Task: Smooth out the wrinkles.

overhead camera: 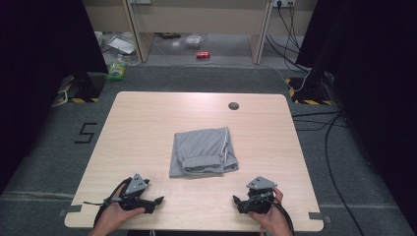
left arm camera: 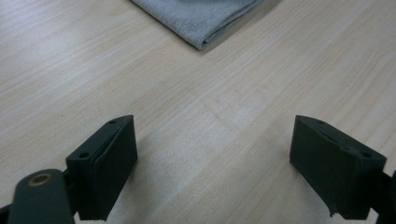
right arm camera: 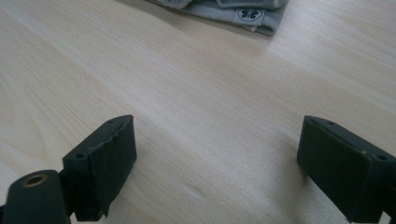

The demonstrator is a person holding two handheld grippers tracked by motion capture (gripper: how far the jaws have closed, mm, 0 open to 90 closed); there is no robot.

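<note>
A grey folded cloth point(overhead camera: 204, 151) lies in the middle of the wooden table point(overhead camera: 147, 123). It is folded into a neat, thick square, and a white string runs down its right edge. There is no box or bowl on the table, so the cloth just lies flat on the wood.

The left gripper point(overhead camera: 158, 200) is near the front edge of the table, on the left side. A hand point(overhead camera: 115, 214) holds it. Its 2 jaws are wide open and nothing is between them. In the left gripper view, the cloth point(left arm camera: 201, 18) is up ahead, well apart from the jaws.

The right gripper point(overhead camera: 237, 201) is near the front edge on the right side, held by the other hand point(overhead camera: 273, 216). Its 2 jaws are wide open too, and they hold nothing. In the right gripper view, the cloth point(right arm camera: 224, 11) is farther off and shows a small round butterfly mark point(right arm camera: 248, 14) on it.

Both grippers sit low over bare wood.
</note>
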